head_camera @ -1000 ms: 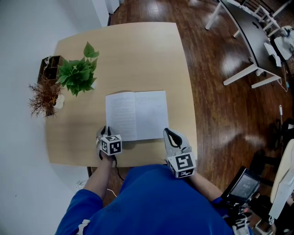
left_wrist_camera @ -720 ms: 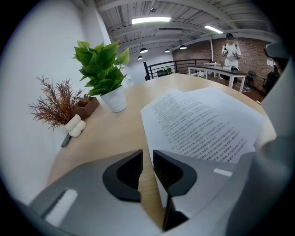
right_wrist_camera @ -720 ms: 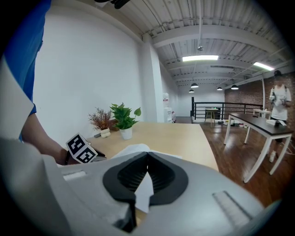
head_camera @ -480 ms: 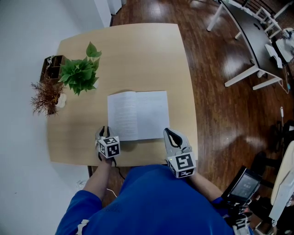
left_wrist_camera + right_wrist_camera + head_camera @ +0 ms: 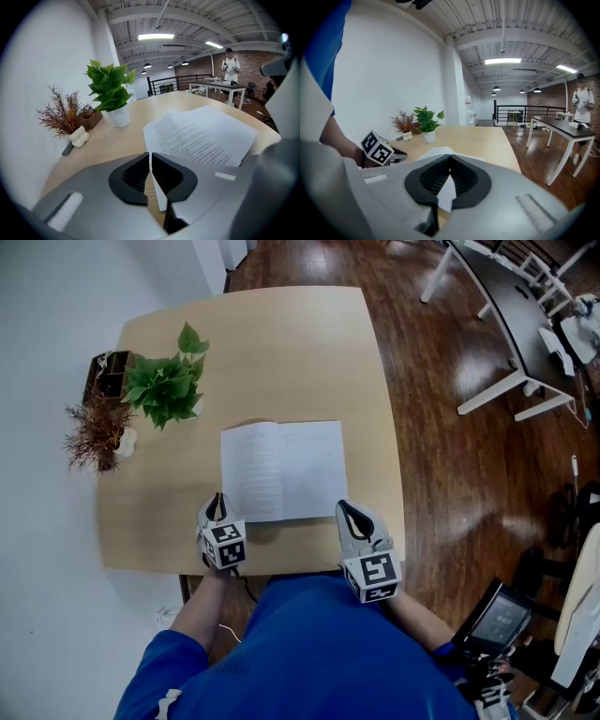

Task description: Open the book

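Observation:
The book (image 5: 283, 471) lies open and flat on the wooden table (image 5: 281, 343), with printed white pages facing up. My left gripper (image 5: 217, 499) hovers just off the book's near left corner. Its jaws have just been closing and now meet tip to tip with nothing between them; in the left gripper view (image 5: 150, 155) the book (image 5: 201, 136) spreads out beyond them. My right gripper (image 5: 350, 511) rests at the book's near right corner, shut and empty. From the right gripper view (image 5: 450, 158) the book's pale page (image 5: 440, 152) shows just past the tips.
A green potted plant (image 5: 164, 385) and a dried brown sprig in a white vase (image 5: 94, 435) stand at the table's left edge, beside a small dark box (image 5: 105, 371). Dark wood floor and white-legged desks (image 5: 506, 324) lie to the right. A person stands far off (image 5: 230, 65).
The left gripper has lifted a little near the book's corner and its jaws have closed. The right gripper and the open book have stayed where they were.

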